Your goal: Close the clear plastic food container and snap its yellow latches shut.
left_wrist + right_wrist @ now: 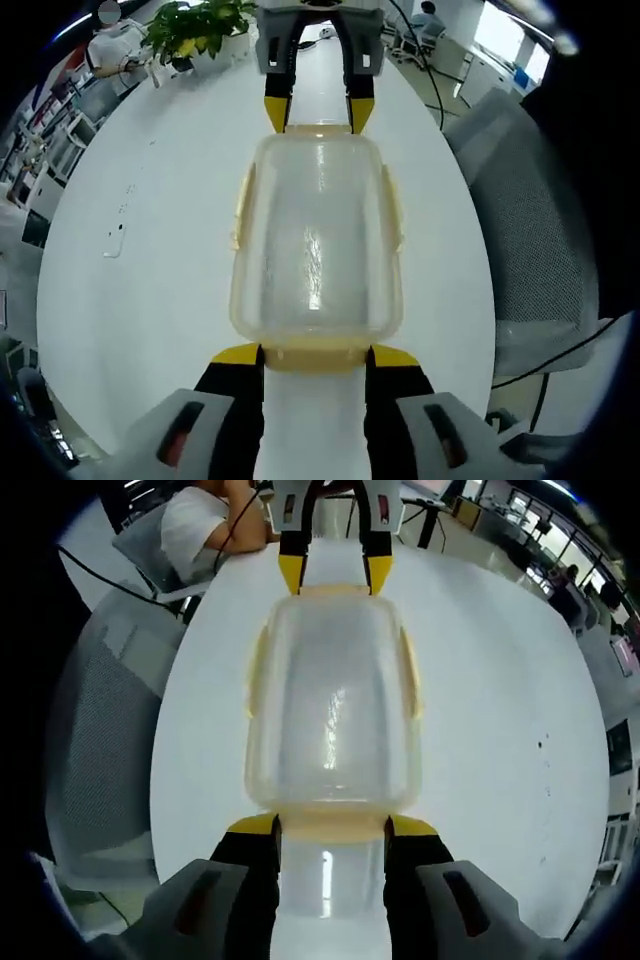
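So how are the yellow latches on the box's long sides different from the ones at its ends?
The yellow side latches on the clear plastic food container have no tool near them; each yellow end latch sits between a tool's yellow tips, left tool at one end, right tool at the other. Side latches show as thin strips, end latches as wider bands. All are pale yellow plastic.

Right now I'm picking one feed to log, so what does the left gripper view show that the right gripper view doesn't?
Left gripper view: a potted plant at the table's far edge, and the left gripper at the container's near end.

Right gripper view: a seated person in a white shirt, and the right gripper in front.

Both: the clear container lying on the white table, its yellow latches along the sides, a gripper at each end, and a grey mesh chair.
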A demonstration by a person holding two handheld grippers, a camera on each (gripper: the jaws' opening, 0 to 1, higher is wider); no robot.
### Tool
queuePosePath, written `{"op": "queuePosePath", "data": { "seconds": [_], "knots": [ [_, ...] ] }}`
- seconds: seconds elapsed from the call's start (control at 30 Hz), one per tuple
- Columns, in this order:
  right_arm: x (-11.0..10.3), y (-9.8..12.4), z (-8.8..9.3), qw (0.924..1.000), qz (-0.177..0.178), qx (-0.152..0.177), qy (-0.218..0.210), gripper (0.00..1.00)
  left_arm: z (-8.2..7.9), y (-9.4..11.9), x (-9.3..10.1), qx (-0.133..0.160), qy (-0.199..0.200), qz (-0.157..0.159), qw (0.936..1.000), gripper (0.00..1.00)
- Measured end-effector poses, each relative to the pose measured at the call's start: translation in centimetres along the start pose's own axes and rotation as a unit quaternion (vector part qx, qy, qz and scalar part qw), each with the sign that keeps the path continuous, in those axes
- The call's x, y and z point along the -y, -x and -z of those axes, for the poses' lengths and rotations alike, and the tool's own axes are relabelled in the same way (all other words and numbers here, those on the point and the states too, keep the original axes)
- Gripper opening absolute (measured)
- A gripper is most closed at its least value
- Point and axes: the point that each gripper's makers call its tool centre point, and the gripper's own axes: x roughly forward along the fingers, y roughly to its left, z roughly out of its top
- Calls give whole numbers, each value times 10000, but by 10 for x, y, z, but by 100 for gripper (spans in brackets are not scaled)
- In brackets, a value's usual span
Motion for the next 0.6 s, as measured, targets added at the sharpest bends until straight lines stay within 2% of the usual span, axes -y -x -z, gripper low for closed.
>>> {"op": "queuePosePath", "data": {
  "seconds": [0.6],
  "knots": [
    [-6,15,56,9999,-45,24,-115,37,-54,-19,3,-44,-59,68,10000,33]
  ]
}}
